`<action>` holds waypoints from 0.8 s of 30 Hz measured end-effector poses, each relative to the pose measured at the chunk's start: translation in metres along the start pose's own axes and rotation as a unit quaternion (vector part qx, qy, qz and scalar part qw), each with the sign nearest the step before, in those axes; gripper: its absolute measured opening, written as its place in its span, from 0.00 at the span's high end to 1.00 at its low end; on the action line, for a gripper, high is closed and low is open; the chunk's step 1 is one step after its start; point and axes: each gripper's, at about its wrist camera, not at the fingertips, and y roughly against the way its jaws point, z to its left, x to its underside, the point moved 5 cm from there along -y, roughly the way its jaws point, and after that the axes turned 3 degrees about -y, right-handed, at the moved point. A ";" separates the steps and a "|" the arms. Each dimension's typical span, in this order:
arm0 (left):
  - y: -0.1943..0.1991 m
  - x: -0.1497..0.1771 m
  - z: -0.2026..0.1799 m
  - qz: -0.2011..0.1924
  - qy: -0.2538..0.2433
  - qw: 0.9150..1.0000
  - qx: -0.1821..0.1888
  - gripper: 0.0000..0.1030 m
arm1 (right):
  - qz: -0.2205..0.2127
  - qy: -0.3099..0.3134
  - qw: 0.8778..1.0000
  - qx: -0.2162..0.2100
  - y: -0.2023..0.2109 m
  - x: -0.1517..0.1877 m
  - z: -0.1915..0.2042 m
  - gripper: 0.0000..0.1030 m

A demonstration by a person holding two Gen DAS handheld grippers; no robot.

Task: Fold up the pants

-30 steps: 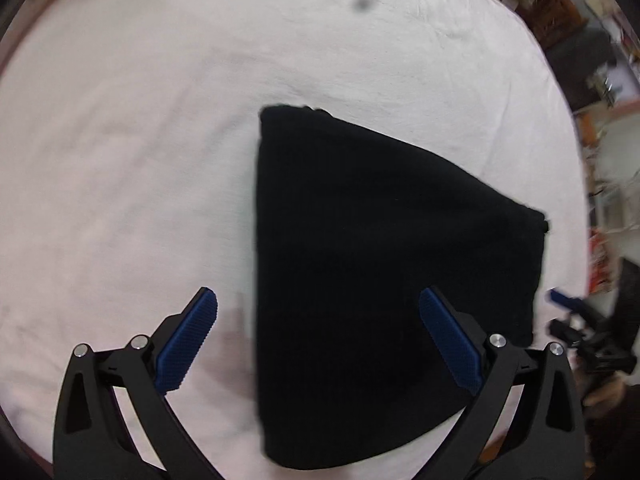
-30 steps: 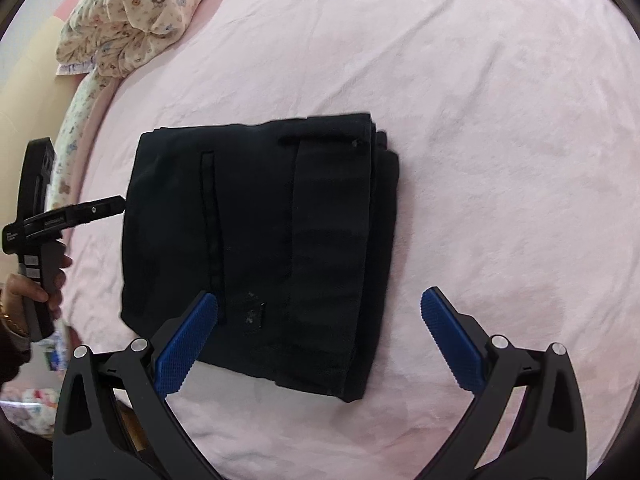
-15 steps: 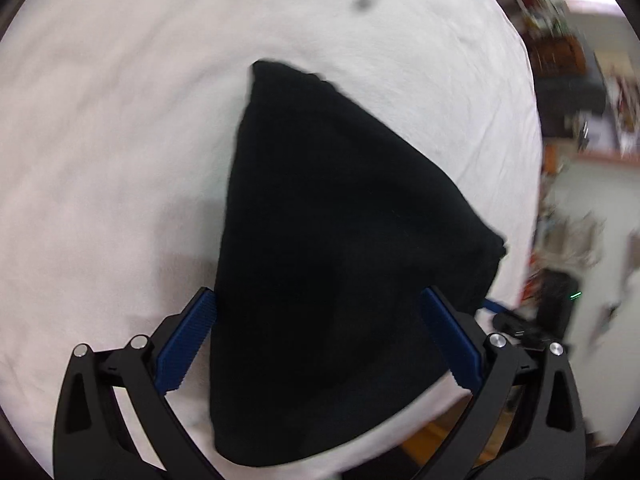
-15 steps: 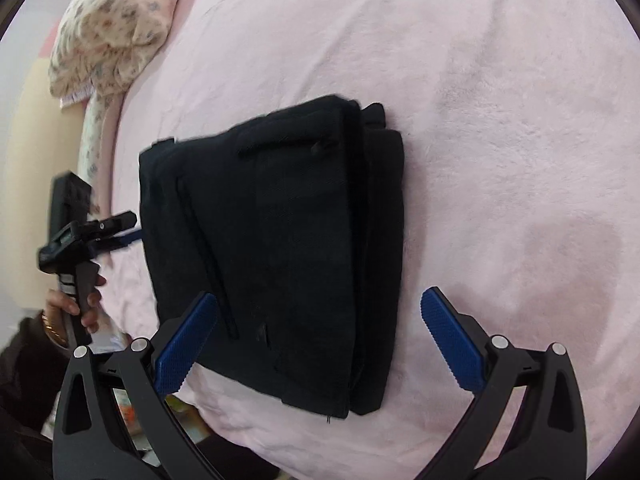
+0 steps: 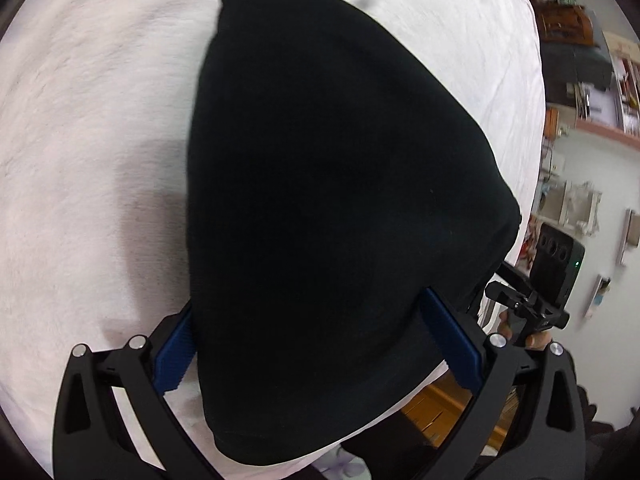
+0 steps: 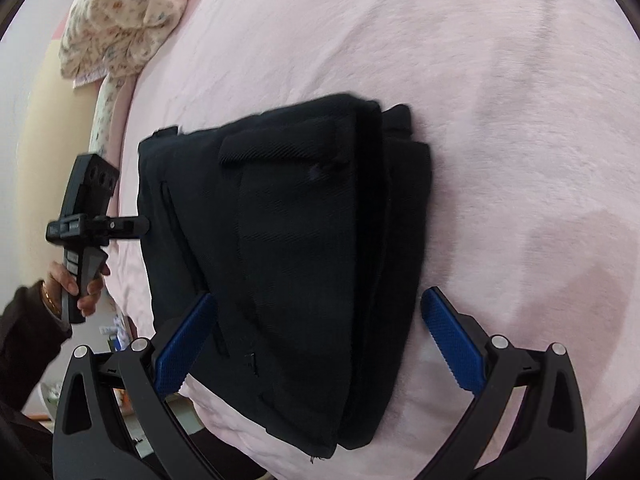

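The black pants (image 5: 340,200) lie folded into a thick square stack on the pink bed. In the right wrist view the stack (image 6: 288,264) shows a pocket flap and layered edges on its right side. My left gripper (image 5: 316,344) is open, its blue pads straddling the near end of the stack. My right gripper (image 6: 320,340) is open too, its left pad over the stack's near edge and its right pad over bare blanket. The left gripper also shows in the right wrist view (image 6: 84,220), touching the stack's left edge. The right gripper shows in the left wrist view (image 5: 532,300).
The pink blanket (image 6: 500,100) covers the bed. A floral pillow (image 6: 124,12) lies at the far left corner. The bed edge runs close under both grippers. Shelves and room clutter (image 5: 592,80) stand past the bed on the right.
Both grippers have moved in closer to the folded pants from opposite sides, and the stack now sits between their open pads. The pants have not visibly moved.
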 end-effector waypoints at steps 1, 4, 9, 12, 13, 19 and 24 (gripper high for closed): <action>0.000 0.000 -0.002 0.002 -0.003 1.000 -0.001 0.02 | 0.002 0.009 1.000 0.003 -0.002 0.001 0.001 0.01; 0.002 0.000 -0.007 0.007 -0.011 1.000 0.002 0.02 | 0.000 0.017 1.000 -0.002 -0.004 0.001 -0.002 0.01; 0.004 0.001 -0.006 0.004 -0.001 0.999 0.038 0.02 | -0.011 0.007 0.999 -0.040 -0.001 -0.002 -0.012 0.01; 0.010 0.005 -0.002 -0.010 0.017 0.996 0.086 0.02 | -0.010 0.005 0.997 -0.076 0.001 -0.001 -0.013 0.02; 0.012 0.006 -0.001 -0.014 0.020 0.995 0.100 0.02 | -0.010 0.004 0.996 -0.087 0.002 -0.001 -0.013 0.03; 0.015 0.013 0.004 -0.025 0.022 0.990 0.136 0.02 | -0.013 -0.004 0.995 -0.102 -0.001 -0.001 -0.021 0.31; 0.005 0.010 0.001 -0.028 0.022 0.995 0.098 0.02 | -0.028 0.025 0.997 -0.068 -0.003 -0.004 -0.013 0.32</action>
